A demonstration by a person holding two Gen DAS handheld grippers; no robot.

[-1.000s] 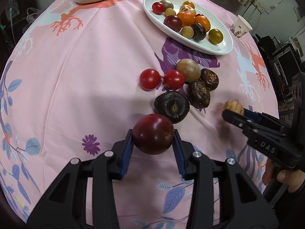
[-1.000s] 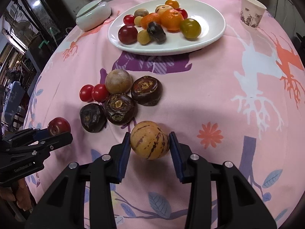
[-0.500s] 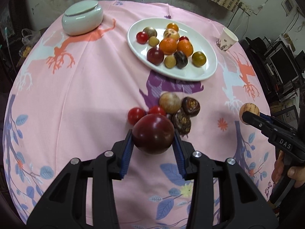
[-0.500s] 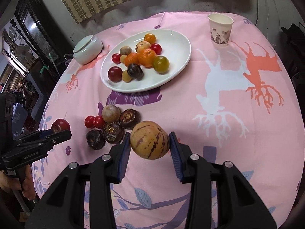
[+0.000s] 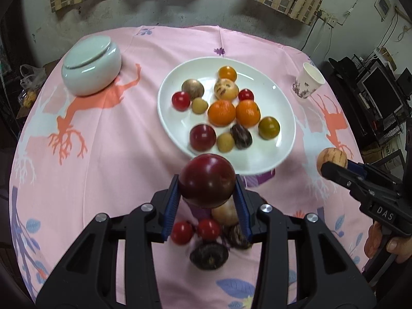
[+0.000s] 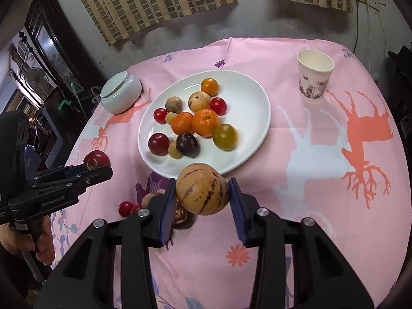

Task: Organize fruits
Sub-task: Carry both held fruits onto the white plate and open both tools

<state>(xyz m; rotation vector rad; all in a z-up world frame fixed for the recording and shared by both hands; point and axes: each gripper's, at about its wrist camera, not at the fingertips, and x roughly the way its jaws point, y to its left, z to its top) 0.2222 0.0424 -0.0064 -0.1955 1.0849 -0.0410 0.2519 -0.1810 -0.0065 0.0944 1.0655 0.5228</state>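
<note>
My left gripper (image 5: 207, 194) is shut on a dark red plum (image 5: 207, 180), held in the air just short of the near rim of the white plate (image 5: 280, 97). My right gripper (image 6: 202, 198) is shut on a tan, purple-striped melon fruit (image 6: 202, 191), also lifted before the white plate (image 6: 255, 95). The plate carries several fruits: oranges, plums, cherry tomatoes. Below my left fingers, cherry tomatoes (image 5: 195, 230) and dark brown fruits (image 5: 209, 255) lie on the pink cloth. Each gripper shows in the other's view, the left gripper (image 6: 99, 168) and the right gripper (image 5: 332, 166).
A pale green lidded bowl (image 5: 91, 68) stands at the back left of the pink patterned tablecloth. A paper cup (image 6: 314, 77) stands at the back right. Dark furniture and monitors surround the table. A person's hand (image 5: 386, 244) holds the right gripper's handle.
Both grippers have risen and moved toward the plate with their fruits held. The loose fruits on the cloth have slid down under the left fingers in view.
</note>
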